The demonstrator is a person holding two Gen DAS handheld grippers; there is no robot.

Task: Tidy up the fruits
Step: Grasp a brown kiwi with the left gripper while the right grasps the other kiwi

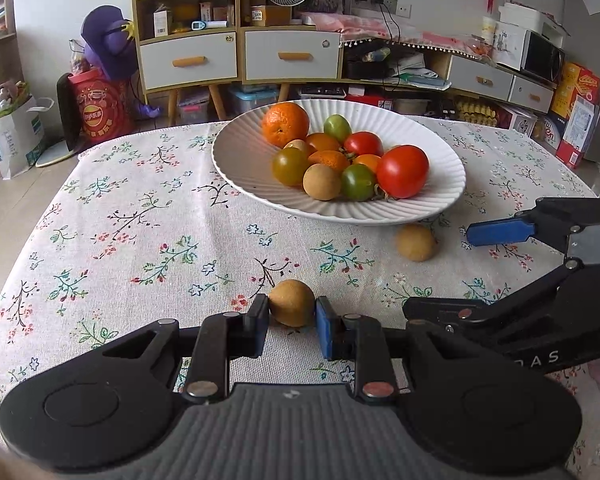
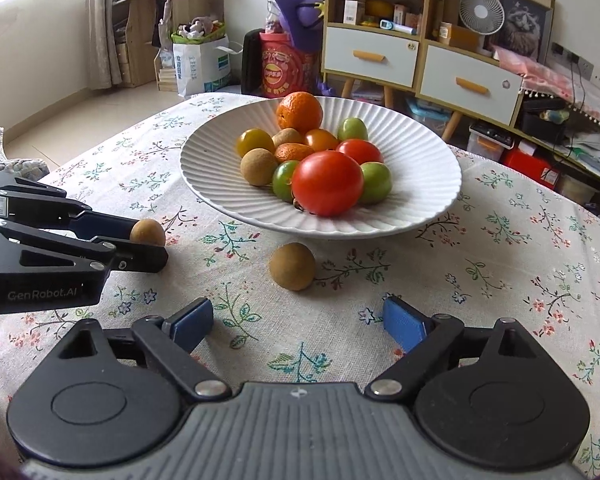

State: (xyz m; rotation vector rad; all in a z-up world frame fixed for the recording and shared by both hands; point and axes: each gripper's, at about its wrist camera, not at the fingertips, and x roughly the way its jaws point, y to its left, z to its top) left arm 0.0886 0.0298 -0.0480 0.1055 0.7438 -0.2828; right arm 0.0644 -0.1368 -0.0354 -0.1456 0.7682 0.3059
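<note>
Pinching in from both sides, the left gripper [image 1: 292, 316] has a small round tan-brown fruit [image 1: 292, 302] caught between its black and blue pads, low over the flowered white tablecloth [image 1: 140, 220] toward its near edge; the fruit looks to sit on or just above the cloth, and which one I cannot tell. That grip is square across the fruit's middle, the sensible way to hold something that would roll. From the right wrist view the same gripper reaches in from the left edge with the brown fruit [image 2: 148, 232] peeping out at its tips. Moving across, the wide white ribbed plate [image 1: 236, 160] sits toward the far edge of the cloth, already piled with a big orange citrus [image 1: 286, 124], a large red tomato [image 1: 403, 171], smaller green, yellow and red tomatoes, and more tan fruits like the one in hand, so the plate reads as the gathering place. Further right, a second loose tan round fruit [image 2: 292, 266] lies on the cloth just beside the plate's near rim, touching nothing. Lined up right behind it comes the right gripper [image 2: 298, 322], blue pads spread wide and empty, the fruit ahead of the gap, not yet between the fingers. My call: left lifts its catch to the plate, right closes in next.
</note>
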